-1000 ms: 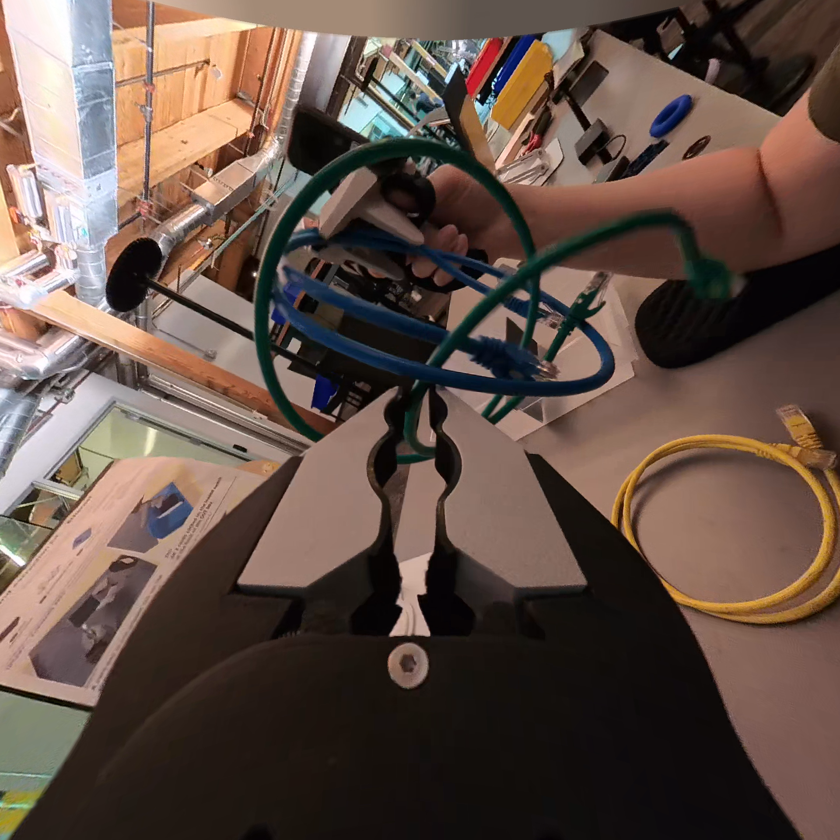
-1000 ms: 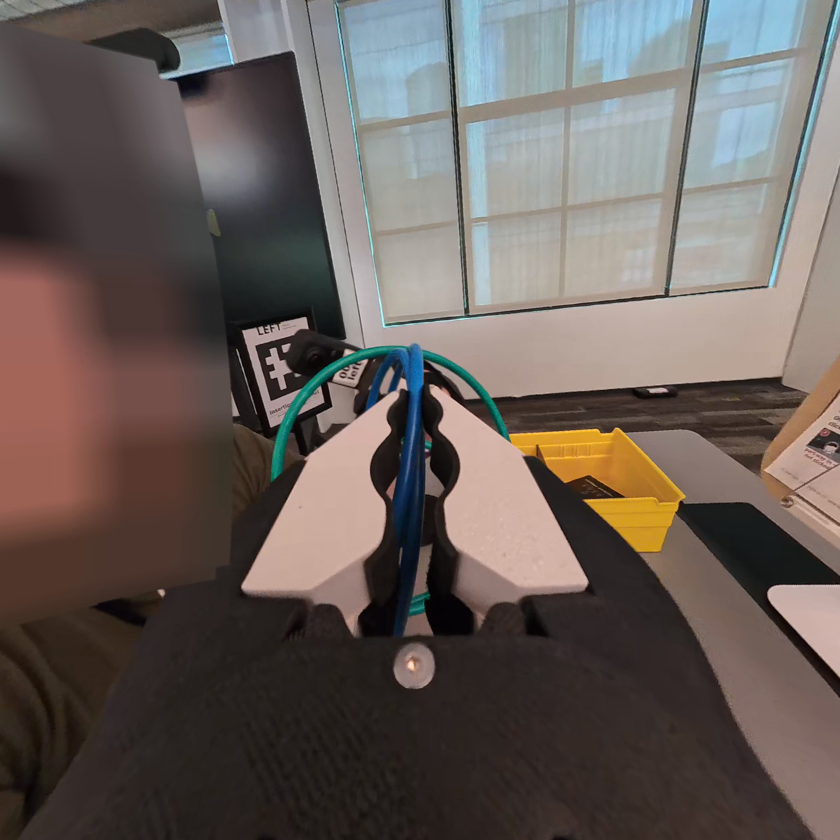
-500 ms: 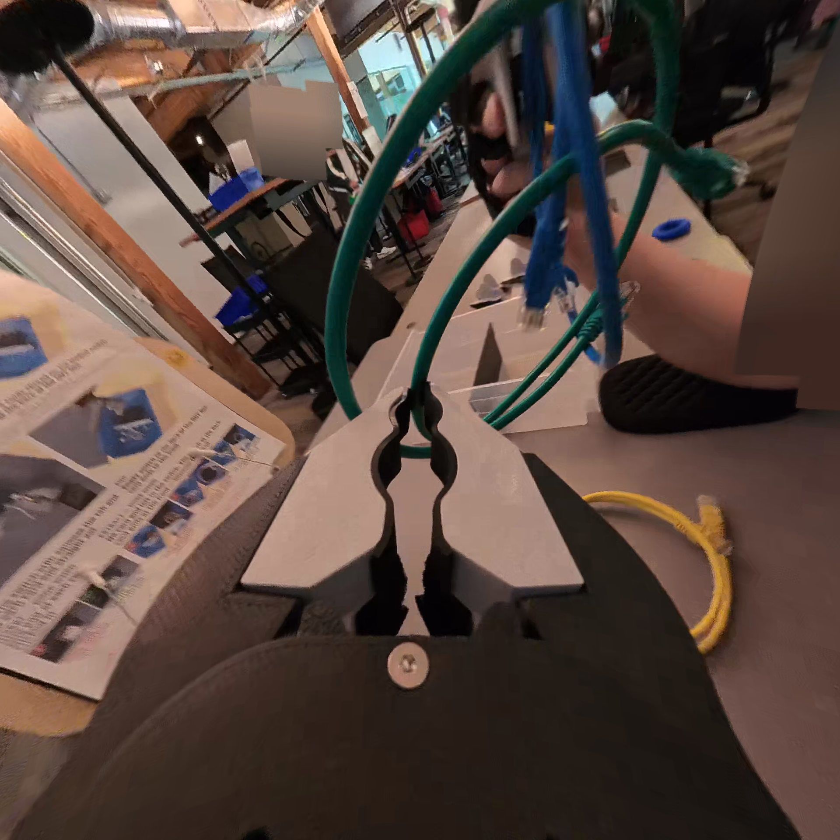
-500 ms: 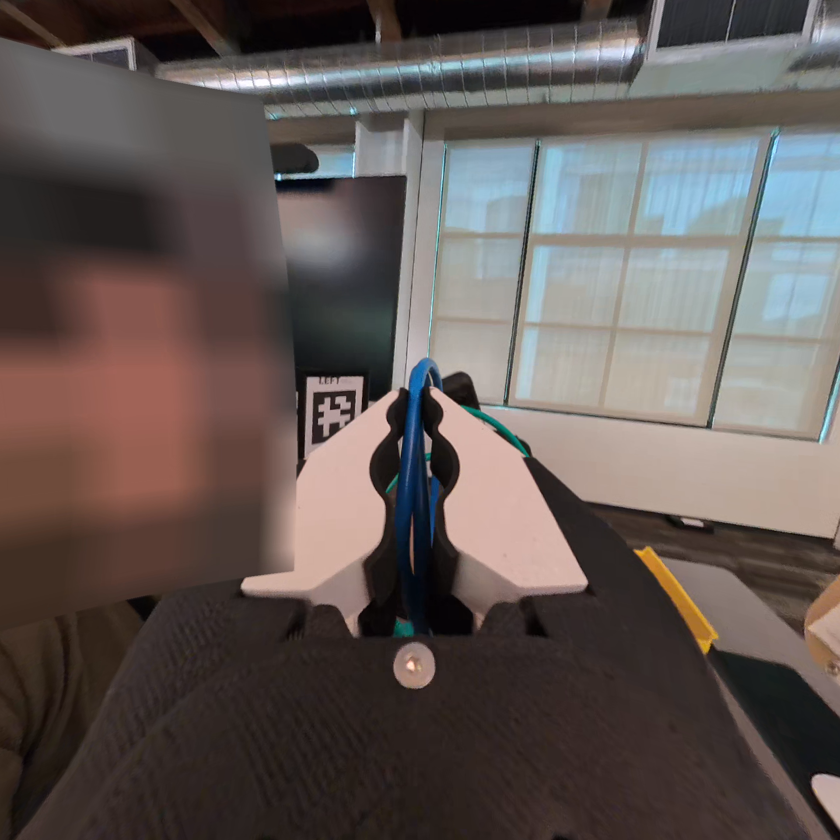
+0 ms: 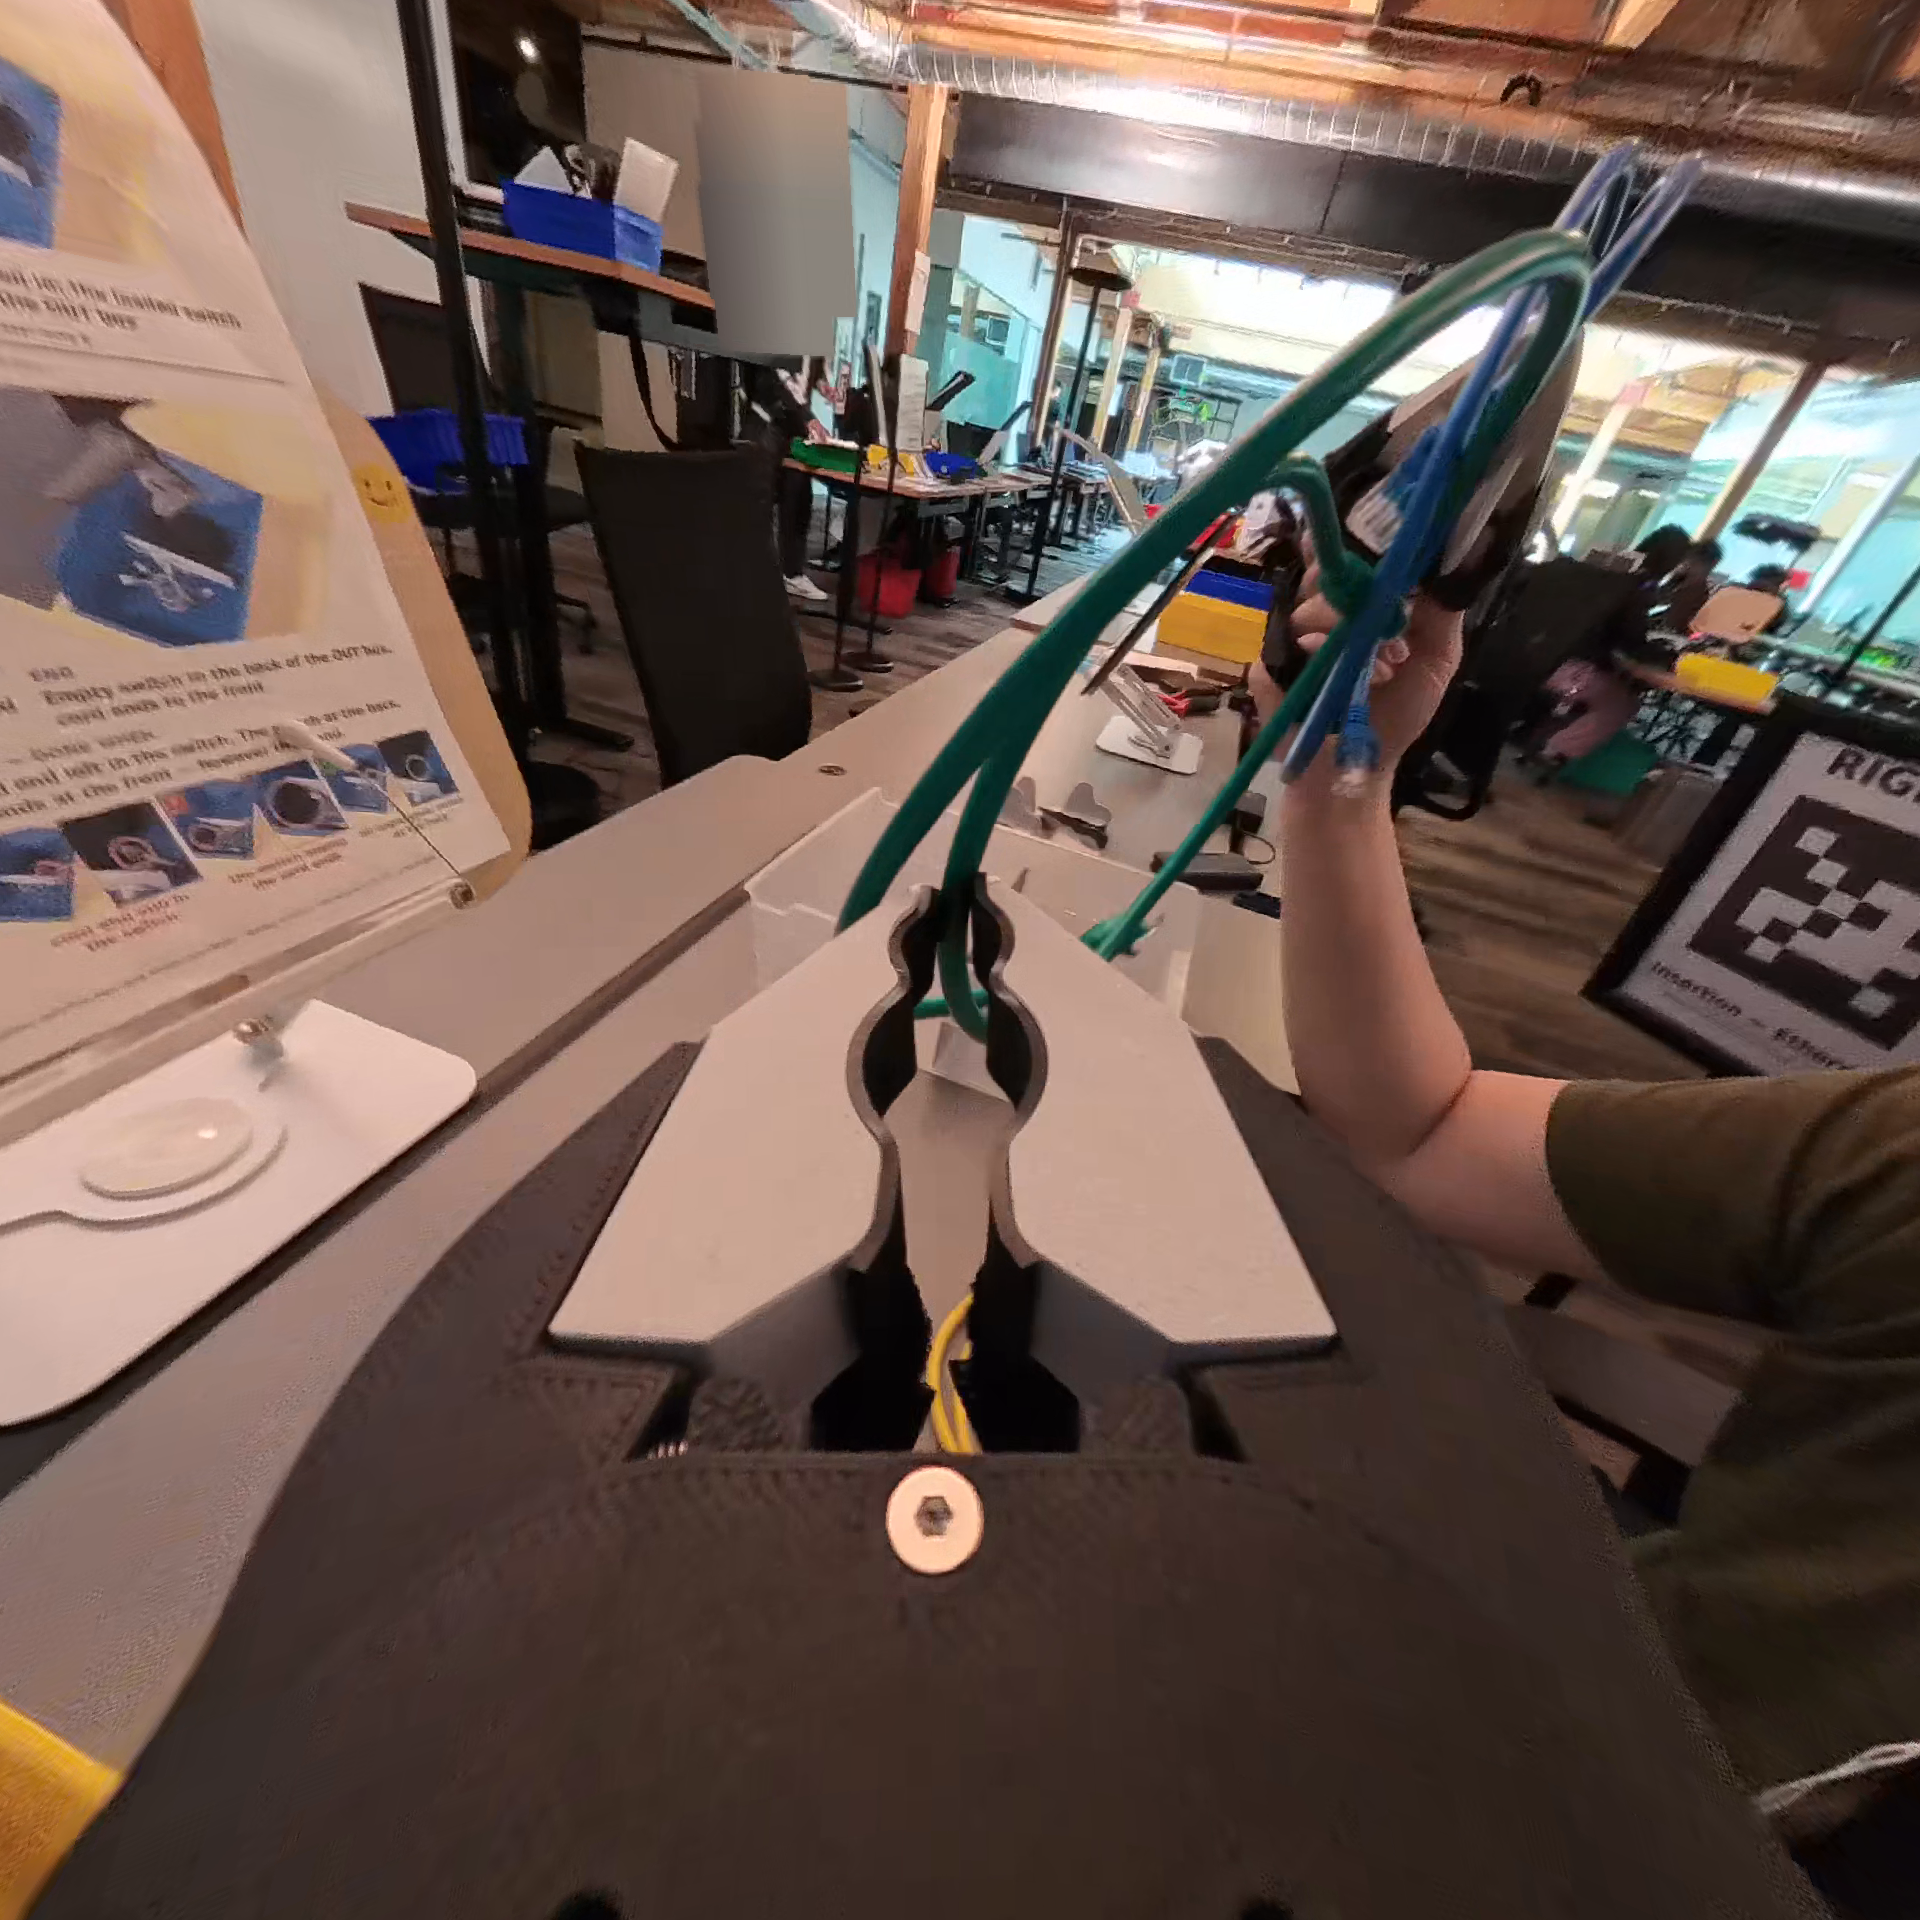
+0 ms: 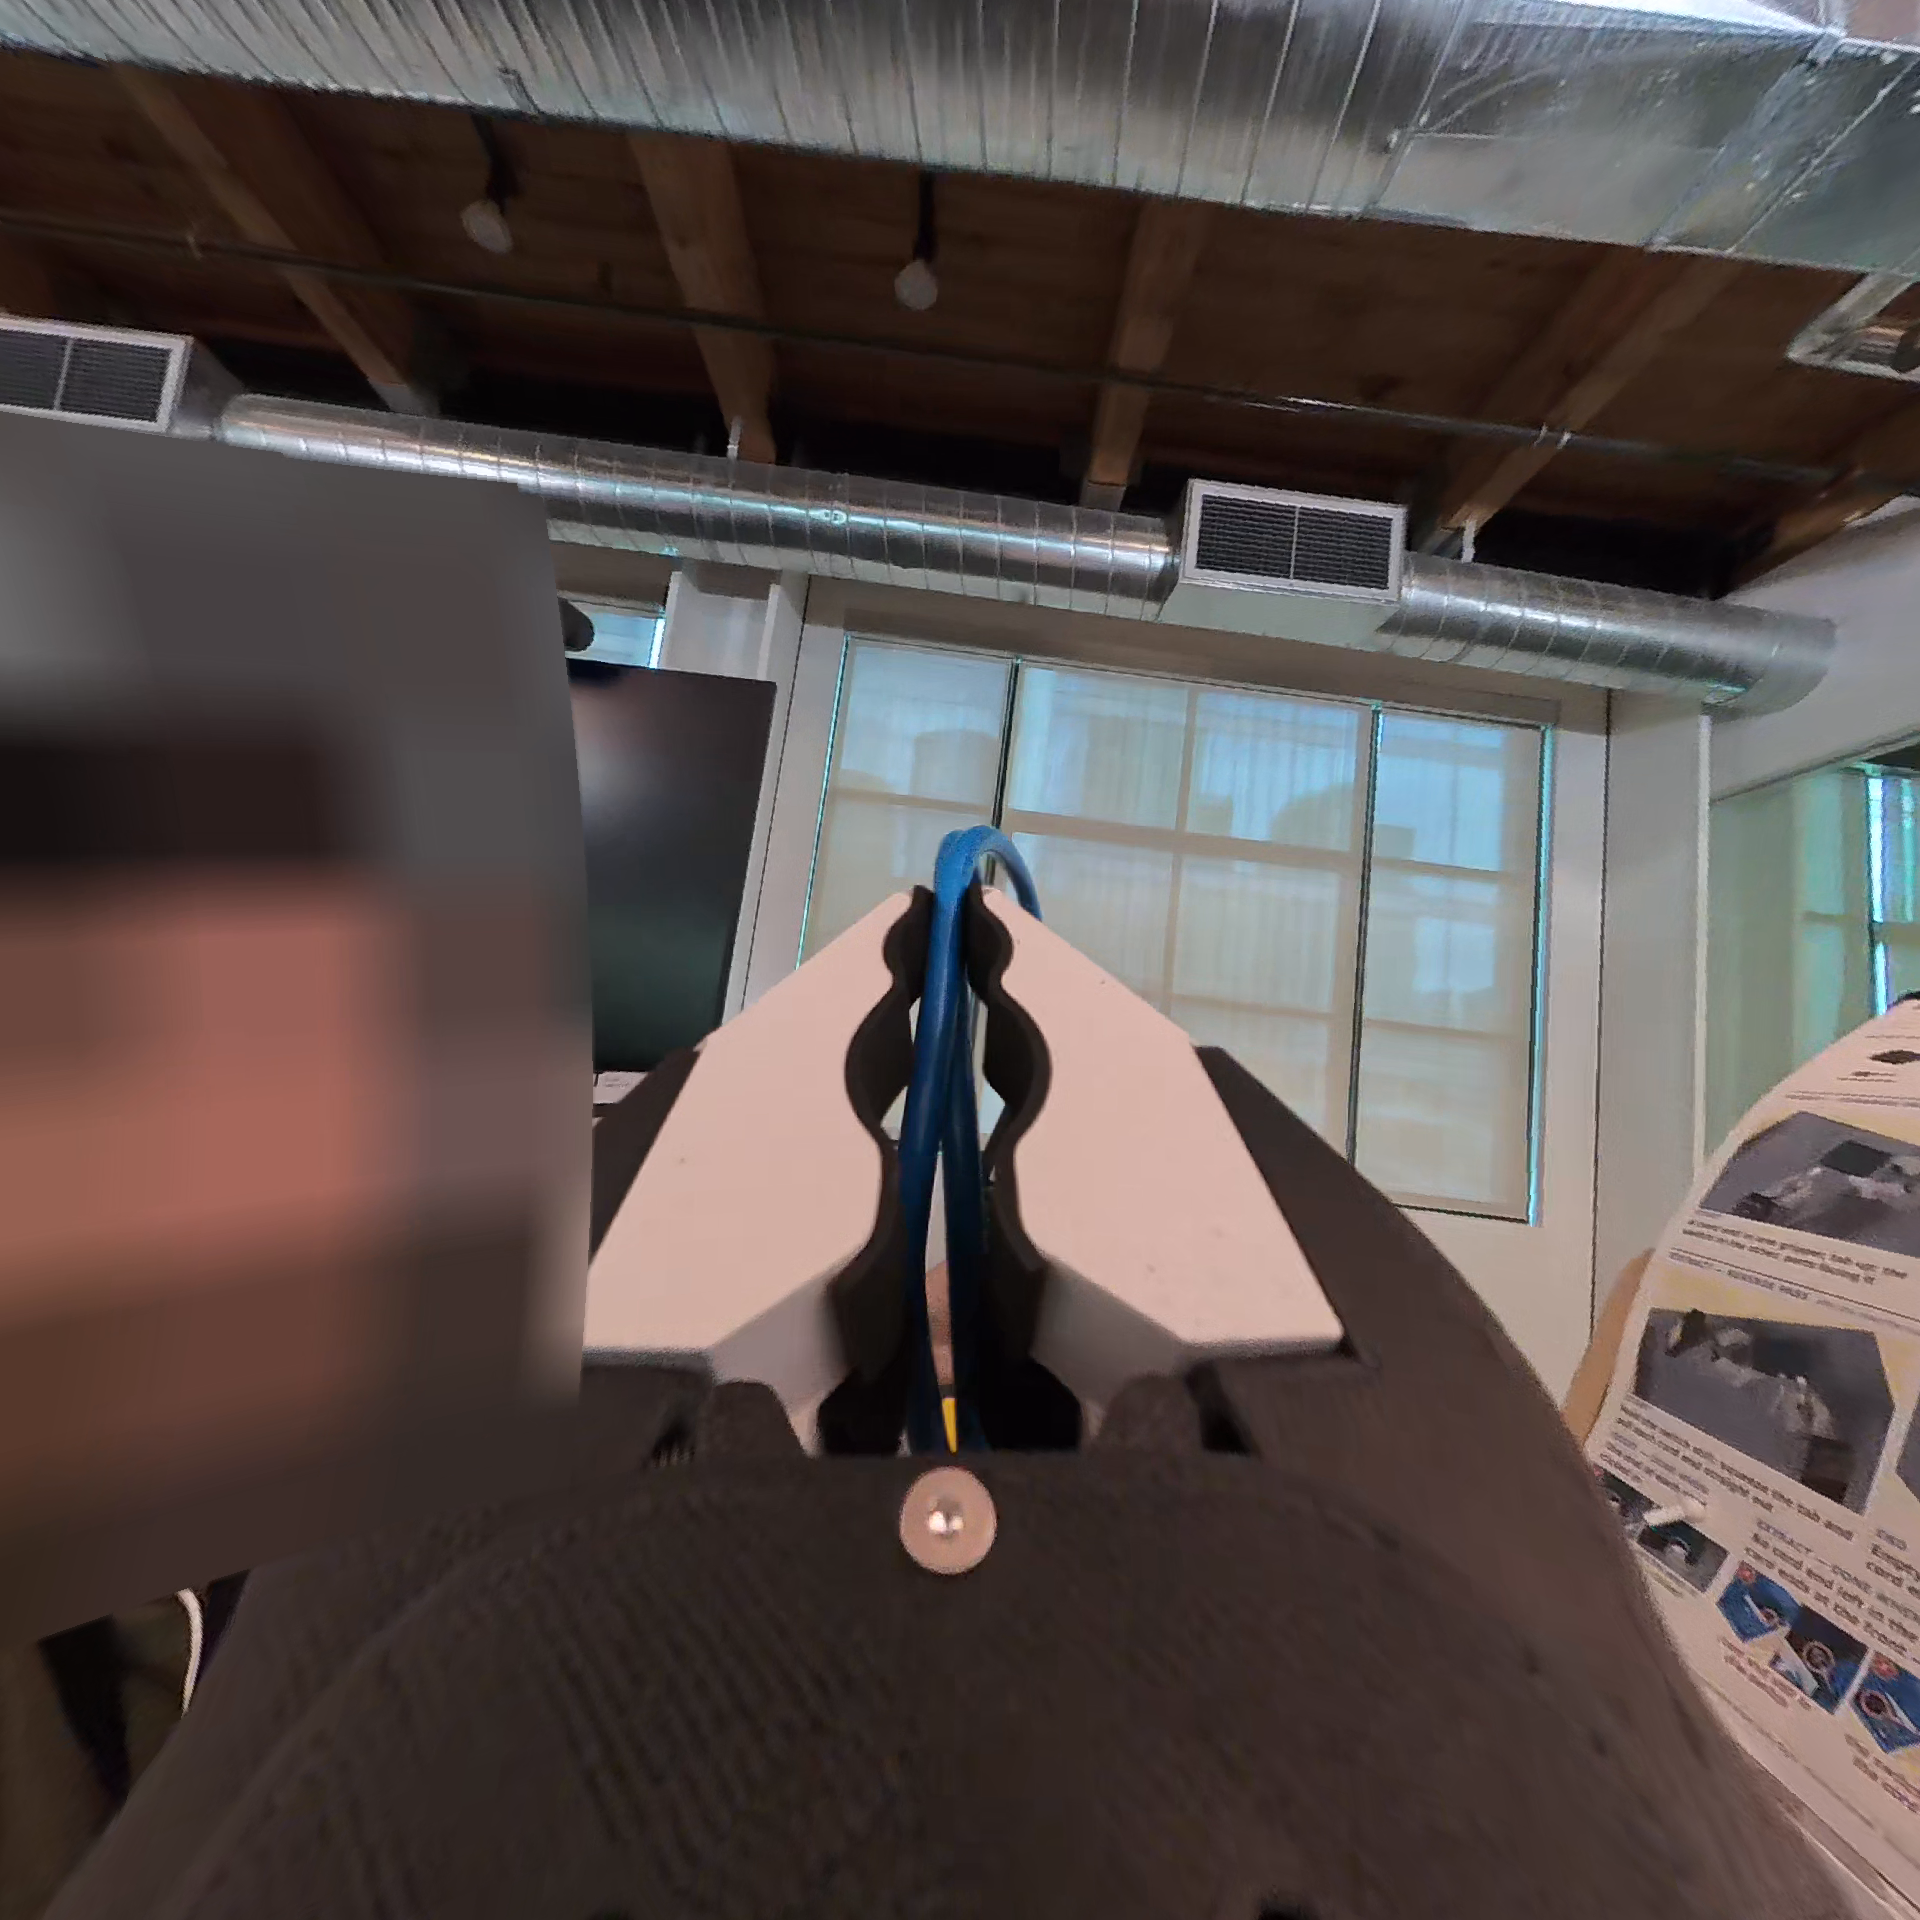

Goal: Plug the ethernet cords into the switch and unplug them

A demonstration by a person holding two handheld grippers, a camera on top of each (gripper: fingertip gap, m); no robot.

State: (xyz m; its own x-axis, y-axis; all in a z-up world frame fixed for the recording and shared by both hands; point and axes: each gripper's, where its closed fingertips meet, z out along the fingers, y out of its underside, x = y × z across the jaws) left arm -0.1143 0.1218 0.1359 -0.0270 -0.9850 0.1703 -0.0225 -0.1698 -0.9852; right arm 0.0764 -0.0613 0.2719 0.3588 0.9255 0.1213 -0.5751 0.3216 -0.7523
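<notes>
Through my left wrist view, my left gripper [image 5: 948,914] is pinching the green cord [image 5: 1049,686] between its closed tips. The cord is arching up in two strands toward my right gripper [image 5: 1496,457], which my right hand [image 5: 1382,665] is holding raised well above the grey table [image 5: 623,935]. One green plug [image 5: 1117,935] is dangling just beyond my fingers, in front of a clear plastic bin [image 5: 810,904]. Blue cord [image 5: 1382,603] is hanging from the right gripper in several strands, with two blue plugs showing, one beside the gripper and one below my hand. A bit of yellow cord [image 5: 951,1392] is peeking through the gap low between my jaws. An instruction sheet [image 5: 208,623] on a white-footed stand is standing to the left, and a framed marker sign [image 5: 1787,914] to the right. I am not seeing the switch in this view.

Through my right wrist view, my right gripper [image 6: 961,899] is clamping blue cord [image 6: 940,1122], two strands running up between the closed jaws and looping over the tips. The camera is pointing up at ceiling ducts [image 6: 831,520] and a window [image 6: 1195,914]. One instruction sheet [image 6: 1787,1299] is curving in at the right edge.
</notes>
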